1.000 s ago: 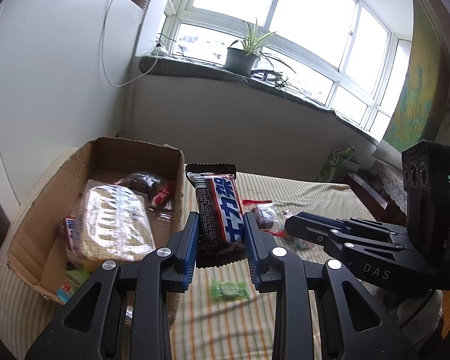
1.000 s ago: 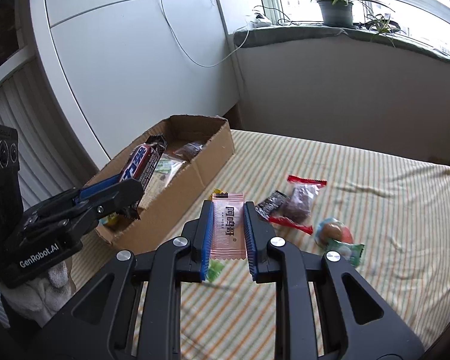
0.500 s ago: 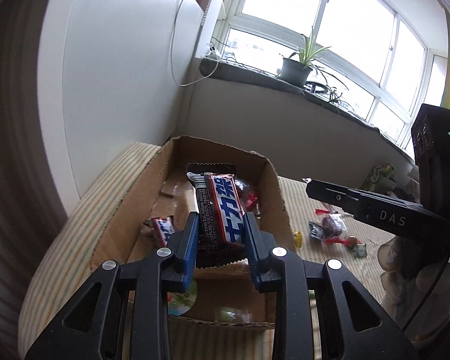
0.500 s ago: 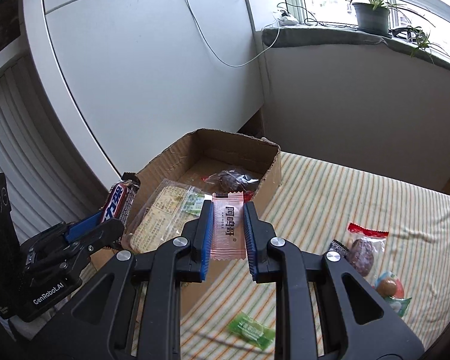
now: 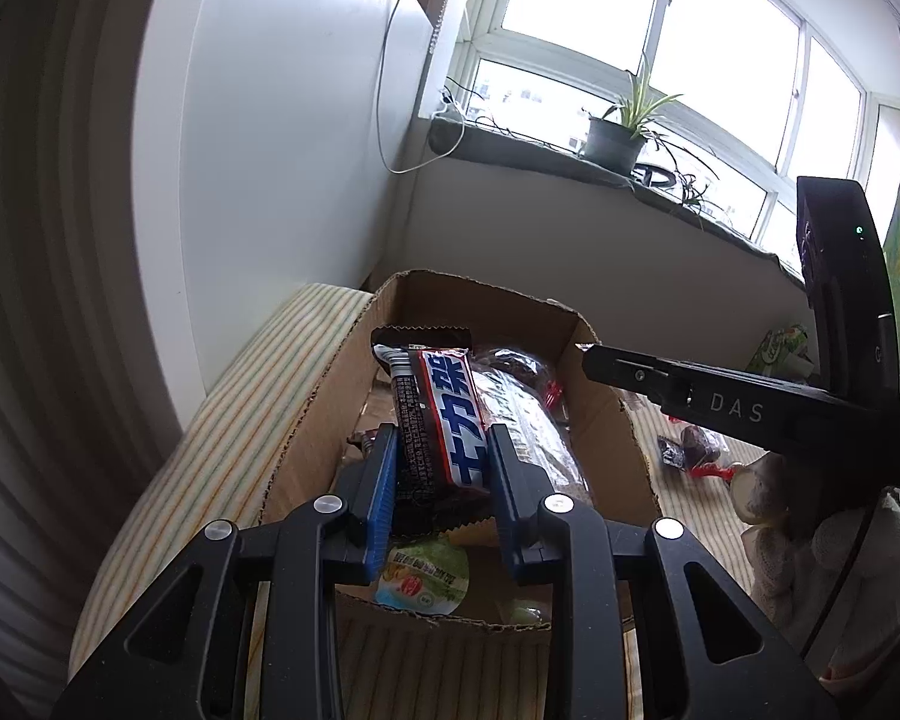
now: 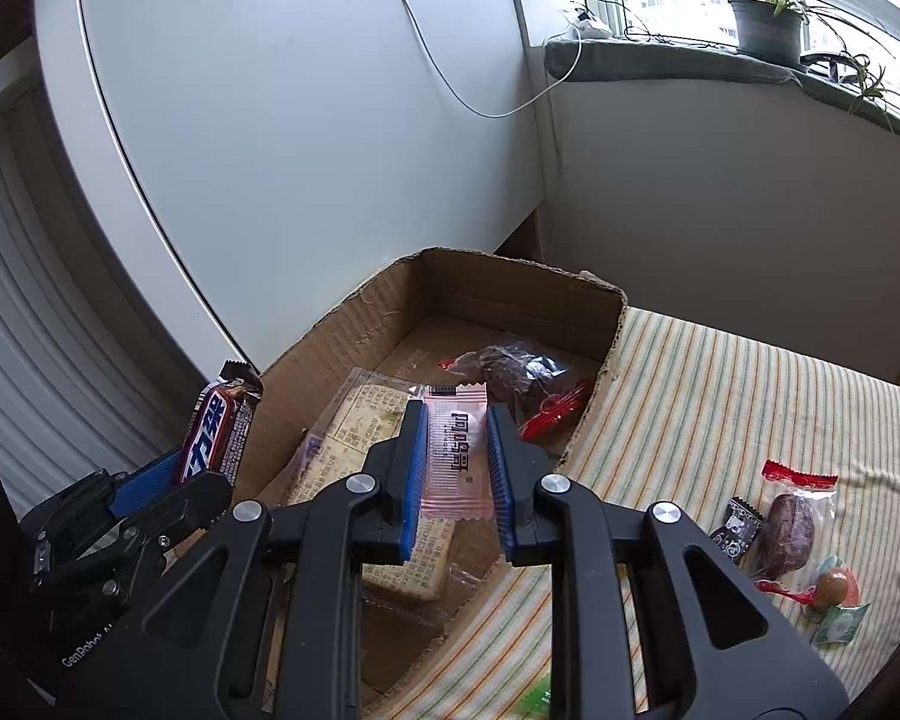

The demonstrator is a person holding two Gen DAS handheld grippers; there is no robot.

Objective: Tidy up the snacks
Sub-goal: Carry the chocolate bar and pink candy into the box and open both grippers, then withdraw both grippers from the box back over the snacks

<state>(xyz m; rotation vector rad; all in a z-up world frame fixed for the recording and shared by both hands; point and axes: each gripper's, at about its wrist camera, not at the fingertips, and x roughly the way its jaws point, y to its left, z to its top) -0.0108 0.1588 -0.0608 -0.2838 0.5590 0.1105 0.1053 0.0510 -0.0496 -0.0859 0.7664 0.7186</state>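
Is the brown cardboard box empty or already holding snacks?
Holding snacks: brown cardboard box contains a clear cracker pack and a dark-filled clear bag.

- The left gripper [image 5: 441, 468] clamps a chocolate bar [image 5: 435, 420] in a brown, red and blue wrapper, directly over the cardboard box [image 5: 306, 420].
- Inside the box lie a clear-wrapped packet [image 5: 534, 420] and a green-labelled snack [image 5: 423, 576].
- The right gripper [image 5: 594, 357] reaches over the box's right wall.
- Right of the box, a dark wrapped snack [image 5: 693, 447] lies on the striped cloth [image 5: 234, 414].
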